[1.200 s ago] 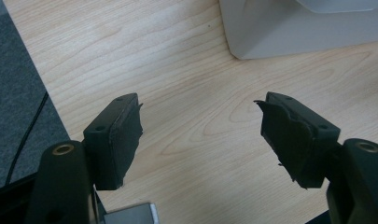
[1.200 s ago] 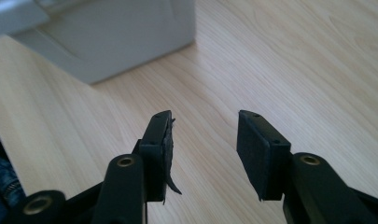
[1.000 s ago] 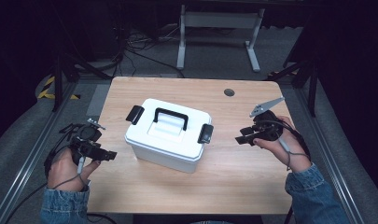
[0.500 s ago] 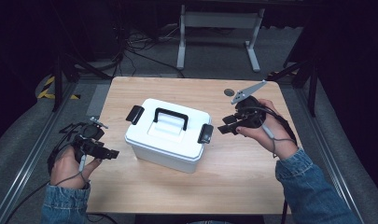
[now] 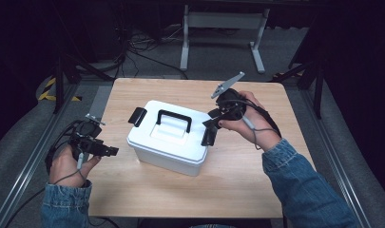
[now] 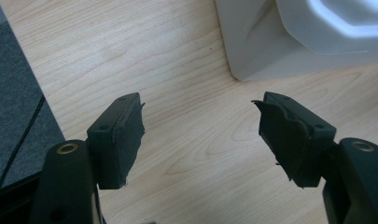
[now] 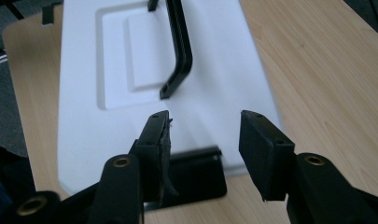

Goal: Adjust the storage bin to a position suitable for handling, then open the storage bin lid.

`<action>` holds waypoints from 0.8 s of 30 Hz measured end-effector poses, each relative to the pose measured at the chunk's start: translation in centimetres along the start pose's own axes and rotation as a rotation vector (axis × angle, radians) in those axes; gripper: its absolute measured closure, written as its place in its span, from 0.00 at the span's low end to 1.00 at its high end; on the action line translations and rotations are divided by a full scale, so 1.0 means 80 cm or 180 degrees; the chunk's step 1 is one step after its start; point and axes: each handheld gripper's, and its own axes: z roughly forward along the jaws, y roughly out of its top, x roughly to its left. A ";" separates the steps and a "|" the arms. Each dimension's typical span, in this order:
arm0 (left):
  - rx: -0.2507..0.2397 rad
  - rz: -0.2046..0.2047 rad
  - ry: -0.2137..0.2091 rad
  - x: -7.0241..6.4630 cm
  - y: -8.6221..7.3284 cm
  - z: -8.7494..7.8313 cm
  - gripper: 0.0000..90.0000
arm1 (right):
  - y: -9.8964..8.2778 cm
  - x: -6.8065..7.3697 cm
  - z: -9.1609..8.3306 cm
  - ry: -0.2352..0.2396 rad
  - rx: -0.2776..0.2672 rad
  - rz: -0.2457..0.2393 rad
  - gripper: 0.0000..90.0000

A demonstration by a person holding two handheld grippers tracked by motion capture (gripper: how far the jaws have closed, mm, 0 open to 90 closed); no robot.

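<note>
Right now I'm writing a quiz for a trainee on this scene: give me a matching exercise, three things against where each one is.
Things:
1. left gripper
2. right gripper
3. carry handle

Places:
A. on top of the white box's lid
B. at the black latch on the box's end
C. over bare table, apart from the box

Pairs: 1-C, 2-B, 3-A

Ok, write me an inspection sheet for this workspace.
Surface: wooden table, bare around the box.
Job's things: white box, lid on, black handle lying flat, black latches at both ends.
Clutter: nothing seen.
Grippers: left tongs open above the bare table beside the box; right tongs open over the near latch.
Cables: a cable trails from each gripper; more lie on the floor beyond.
Surroundings: grey floor, metal stand, dark background.
</note>
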 end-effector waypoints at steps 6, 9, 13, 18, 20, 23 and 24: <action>-0.0013 -0.0033 -0.0027 0.003 -0.001 -0.001 0.35 | 0.019 -0.001 0.028 0.0113 0.0068 0.0015 0.59; -0.0015 -0.0031 -0.0031 0.005 -0.001 0.000 0.35 | 0.026 0.001 0.042 0.0131 0.0090 -0.0011 0.59; -0.0019 -0.0021 -0.0022 0.007 0.000 0.000 0.35 | 0.032 0.003 0.055 0.0161 0.0149 -0.0027 0.63; -0.0018 -0.0024 -0.0038 0.005 0.001 0.001 0.35 | 0.034 0.006 0.065 0.0158 0.0226 -0.0055 0.69; -0.0010 -0.0024 -0.0053 0.004 0.002 0.003 0.35 | 0.034 0.008 0.069 0.0185 0.0244 -0.0074 0.70; 0.0015 -0.0015 -0.0060 0.004 0.003 0.004 0.35 | 0.033 0.010 0.073 0.0191 0.0270 -0.0110 0.75; 0.0014 -0.0013 -0.0062 0.004 0.003 0.004 0.35 | 0.034 0.011 0.073 0.0168 0.0267 -0.0127 0.76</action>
